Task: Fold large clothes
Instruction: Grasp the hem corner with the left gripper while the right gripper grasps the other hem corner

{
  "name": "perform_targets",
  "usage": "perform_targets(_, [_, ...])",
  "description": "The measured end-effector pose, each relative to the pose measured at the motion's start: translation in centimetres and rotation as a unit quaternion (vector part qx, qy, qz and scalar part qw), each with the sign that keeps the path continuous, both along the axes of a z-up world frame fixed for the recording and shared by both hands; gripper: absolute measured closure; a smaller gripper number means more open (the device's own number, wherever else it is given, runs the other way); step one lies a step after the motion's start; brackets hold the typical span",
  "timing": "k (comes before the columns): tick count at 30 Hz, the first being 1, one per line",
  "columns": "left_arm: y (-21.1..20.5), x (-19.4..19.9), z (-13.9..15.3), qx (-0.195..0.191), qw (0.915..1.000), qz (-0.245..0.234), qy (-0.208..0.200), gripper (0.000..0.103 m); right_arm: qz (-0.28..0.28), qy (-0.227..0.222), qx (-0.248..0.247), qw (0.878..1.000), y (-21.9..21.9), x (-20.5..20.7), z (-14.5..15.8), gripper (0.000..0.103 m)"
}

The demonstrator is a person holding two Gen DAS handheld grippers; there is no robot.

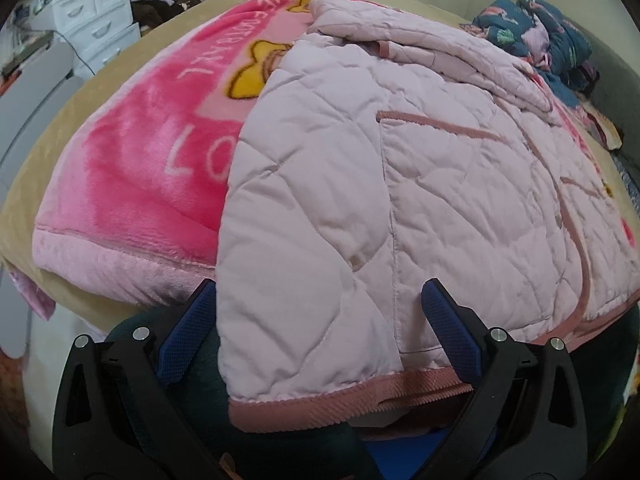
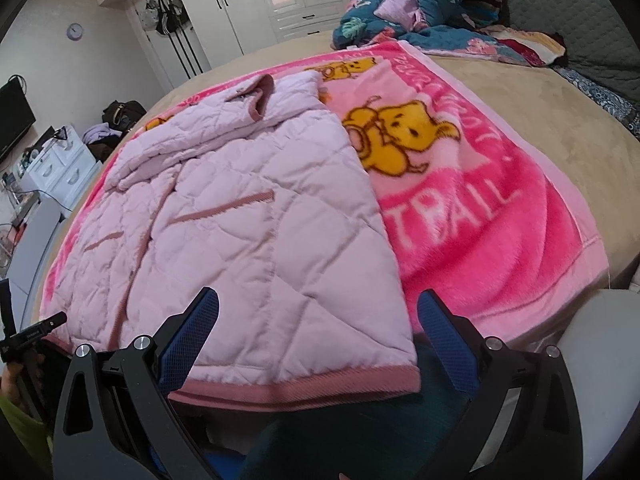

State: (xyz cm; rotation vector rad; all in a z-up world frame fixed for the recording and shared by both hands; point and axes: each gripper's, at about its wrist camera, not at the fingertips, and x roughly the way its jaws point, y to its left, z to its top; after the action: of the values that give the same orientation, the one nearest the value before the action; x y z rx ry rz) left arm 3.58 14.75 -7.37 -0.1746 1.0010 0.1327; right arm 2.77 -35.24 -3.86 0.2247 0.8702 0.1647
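Jacket: my pale pink quilted jacket [image 1: 400,184] lies flat on the pink cartoon blanket [image 1: 132,168], which is spread over the tan bed [image 1: 52,128].
Long axis: it runs from the ribbed hem [image 2: 304,390] nearest me to the collar [image 2: 260,94] at the far end, so the jacket points away from me up the bed.
Folded parts: in the right wrist view a sleeve lies folded across the upper chest; the darker pink trim of two slanted pockets [image 2: 224,206] faces up.
Left claw: my left gripper [image 1: 320,304] is spread wide, one blue pad on each side of the hem's left corner, closed on nothing.
Right claw: my right gripper [image 2: 318,312] is also spread wide, over the hem's right corner; nothing is clamped.
Edges: the hem hangs just past the near edge of the bed; the jacket's right side edge runs straight along the blanket's bear print [image 2: 396,136].
Open room: bare blanket lies to both sides of the jacket, and bare tan bed to the right of the blanket.
Far clutter: a heap of dark teal floral bedding [image 2: 416,4] sits at the head of the bed, well apart from the jacket.
Containers: a white drawer unit [image 1: 94,24] stands beside the bed with its drawers shut, so I cannot tell its contents.
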Motion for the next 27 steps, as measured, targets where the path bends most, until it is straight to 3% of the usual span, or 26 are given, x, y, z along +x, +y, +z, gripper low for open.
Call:
perform_targets(14, [-0.3,0.2,-0.2,0.007,1.0000,-0.003,0.004,0.009,0.016,0.059,0.018,0.998,0.0,0.7,-3.9,0.004])
perform_targets(16, [-0.2,0.4,-0.2,0.005,1.0000,-0.004,0.005,0.009,0.020,0.056,0.012,0.998,0.2,0.6,-3.8,0.009])
perform_targets(18, [-0.2,0.4,-0.3,0.005,1.0000,-0.002,0.004,0.009,0.031,0.049,0.016,0.998,0.5,0.5,-3.5,0.033])
perform_targets(19, [-0.2,0.4,-0.3,0.006,1.0000,-0.001,0.003,0.009,0.036,0.046,0.018,0.998,0.6,0.5,-3.3,0.040])
perform_targets(20, [-0.2,0.4,-0.4,0.007,1.0000,0.000,0.003,0.009,0.038,0.039,0.015,0.998,0.6,0.3,-3.1,0.054])
perform_targets(23, [-0.3,0.4,-0.3,0.007,1.0000,-0.001,0.004,0.009,0.049,0.005,0.038,0.998,0.1,-0.1,-1.9,0.078])
perform_targets(27, [-0.3,0.1,-0.3,0.006,1.0000,-0.002,0.001,0.009,0.054,-0.067,0.069,0.994,-0.2,-1.0,1.0,0.086])
